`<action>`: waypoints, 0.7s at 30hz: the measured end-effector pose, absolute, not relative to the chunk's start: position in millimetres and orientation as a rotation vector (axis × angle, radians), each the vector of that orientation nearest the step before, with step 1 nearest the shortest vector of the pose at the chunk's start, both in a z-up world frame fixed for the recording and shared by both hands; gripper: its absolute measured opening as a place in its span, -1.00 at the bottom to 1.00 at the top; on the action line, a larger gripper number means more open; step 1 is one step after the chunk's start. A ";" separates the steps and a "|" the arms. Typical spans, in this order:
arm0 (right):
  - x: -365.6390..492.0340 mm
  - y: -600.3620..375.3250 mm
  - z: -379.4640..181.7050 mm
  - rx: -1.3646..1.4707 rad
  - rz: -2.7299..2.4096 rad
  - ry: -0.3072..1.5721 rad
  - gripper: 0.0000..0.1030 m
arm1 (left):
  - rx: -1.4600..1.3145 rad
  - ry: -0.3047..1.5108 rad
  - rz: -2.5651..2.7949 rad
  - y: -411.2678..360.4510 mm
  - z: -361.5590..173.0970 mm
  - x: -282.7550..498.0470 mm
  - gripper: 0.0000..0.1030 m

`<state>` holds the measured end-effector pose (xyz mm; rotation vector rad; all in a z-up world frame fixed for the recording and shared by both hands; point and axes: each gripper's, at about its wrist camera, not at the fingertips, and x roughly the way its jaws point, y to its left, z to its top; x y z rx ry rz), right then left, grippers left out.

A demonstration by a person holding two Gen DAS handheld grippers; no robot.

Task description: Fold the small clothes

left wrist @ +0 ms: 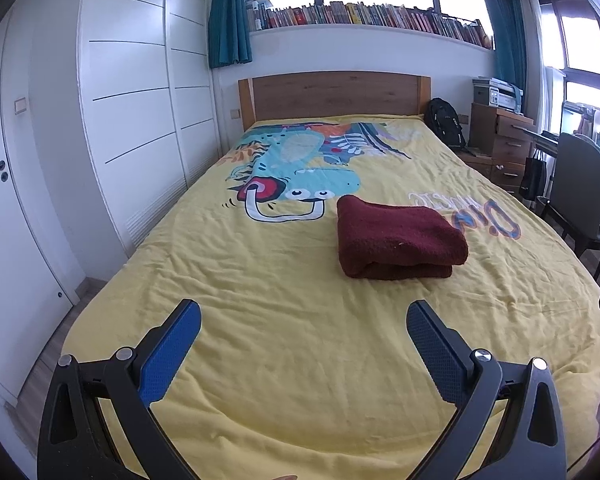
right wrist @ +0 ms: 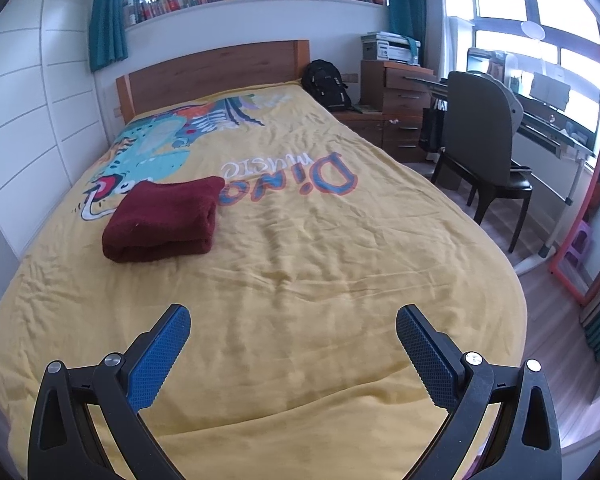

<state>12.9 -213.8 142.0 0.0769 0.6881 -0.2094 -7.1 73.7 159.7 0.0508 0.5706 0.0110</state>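
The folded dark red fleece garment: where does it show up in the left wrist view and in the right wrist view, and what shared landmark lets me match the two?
Left wrist view: the folded dark red fleece garment lies right of centre on the yellow printed bedspread.
Right wrist view: the same garment lies left of centre, well beyond the open fingers.
Shared landmark: the wooden headboard at the far end of the bed.

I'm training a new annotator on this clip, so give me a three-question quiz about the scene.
1. True or false: the left claw grips the folded maroon garment.
2. The garment lies on: A) the chair B) the yellow bedspread C) the floor.
3. What word is printed large beside the garment?

Key: 1 false, both claws, including the right claw, are open and empty; 2 B; 3 Dino.
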 end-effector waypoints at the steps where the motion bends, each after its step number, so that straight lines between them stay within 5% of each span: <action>1: 13.5 -213.6 141.5 0.076 -0.208 0.690 1.00 | 0.051 0.572 0.011 73.9 158.6 -7.1 0.97; 21: 27.0 -211.3 124.8 0.076 -0.203 0.726 1.00 | 0.058 0.627 -0.001 69.7 137.7 7.3 0.97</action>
